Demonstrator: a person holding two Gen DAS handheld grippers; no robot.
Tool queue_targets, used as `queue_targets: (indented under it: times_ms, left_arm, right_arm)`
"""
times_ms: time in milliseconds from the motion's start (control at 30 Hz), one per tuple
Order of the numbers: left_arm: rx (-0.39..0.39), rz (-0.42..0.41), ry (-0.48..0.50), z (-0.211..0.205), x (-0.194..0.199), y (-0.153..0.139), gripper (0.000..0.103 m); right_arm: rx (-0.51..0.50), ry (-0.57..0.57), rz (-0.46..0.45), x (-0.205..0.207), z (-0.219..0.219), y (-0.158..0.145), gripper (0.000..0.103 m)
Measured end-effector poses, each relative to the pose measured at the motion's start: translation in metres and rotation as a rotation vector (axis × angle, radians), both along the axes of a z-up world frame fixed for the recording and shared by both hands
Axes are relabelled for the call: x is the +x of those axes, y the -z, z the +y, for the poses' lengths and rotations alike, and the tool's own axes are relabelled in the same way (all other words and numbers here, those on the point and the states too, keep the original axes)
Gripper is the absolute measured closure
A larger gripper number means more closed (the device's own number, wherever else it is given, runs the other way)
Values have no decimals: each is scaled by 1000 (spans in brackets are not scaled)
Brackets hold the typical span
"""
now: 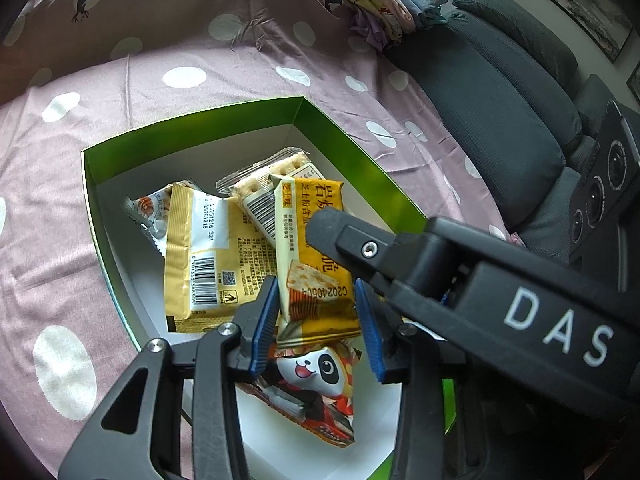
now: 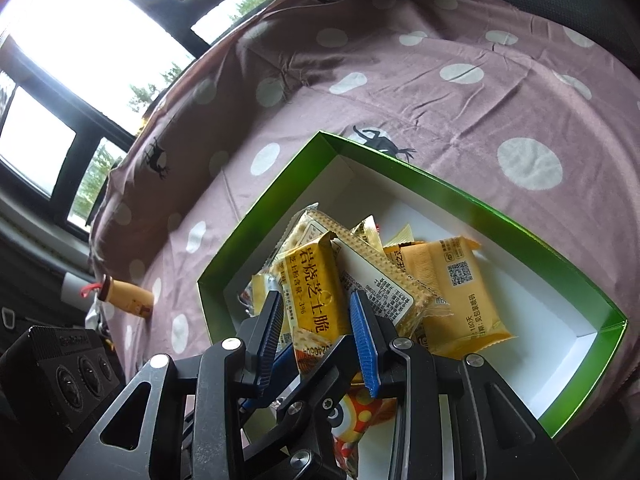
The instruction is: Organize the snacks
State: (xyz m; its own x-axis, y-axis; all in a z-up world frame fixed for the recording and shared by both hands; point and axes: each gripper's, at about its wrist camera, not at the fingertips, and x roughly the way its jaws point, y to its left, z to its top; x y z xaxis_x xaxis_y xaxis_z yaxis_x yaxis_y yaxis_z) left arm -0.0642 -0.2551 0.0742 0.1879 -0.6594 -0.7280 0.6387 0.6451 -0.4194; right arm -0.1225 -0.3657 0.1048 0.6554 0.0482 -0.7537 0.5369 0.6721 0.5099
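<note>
Glossy orange cracker packet (image 1: 316, 240) between both grippers: right (image 2: 318, 334) clamps it (ribbed pads), left (image 1: 318, 320) slack.

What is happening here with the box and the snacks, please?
A person holds two grippers over a green box of snack packets on a dotted cloth. Both the left gripper and the right gripper sit around the same orange cracker packet. The left pads do not press it; the right grip is unclear.
</note>
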Motion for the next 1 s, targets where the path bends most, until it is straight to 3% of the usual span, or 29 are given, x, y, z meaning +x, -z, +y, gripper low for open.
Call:
queue_targets:
  times_ms: [100,433,533,667,1000]
  left_arm:
    - [-10,-32,-9,4,-5,-5,63]
    - [6,-174,-39,31,-23,-35,42]
    - [5,-209,-74,44,-27,-44,25]
    - [15,-264,-121,63,-34,-57,18]
    - [15,-292,-207,107,-44,-65,17]
  right_arm:
    - [-26,3,15,-2,1,-3,67]
    - [-119,28,-43,-16,9,-30,67]
    - [-164,43,-34,-18,16,-38,67]
    - [-220,52,-30,-21,25,-46,66]
    - [-317,62,-36,-24,43,-62,36]
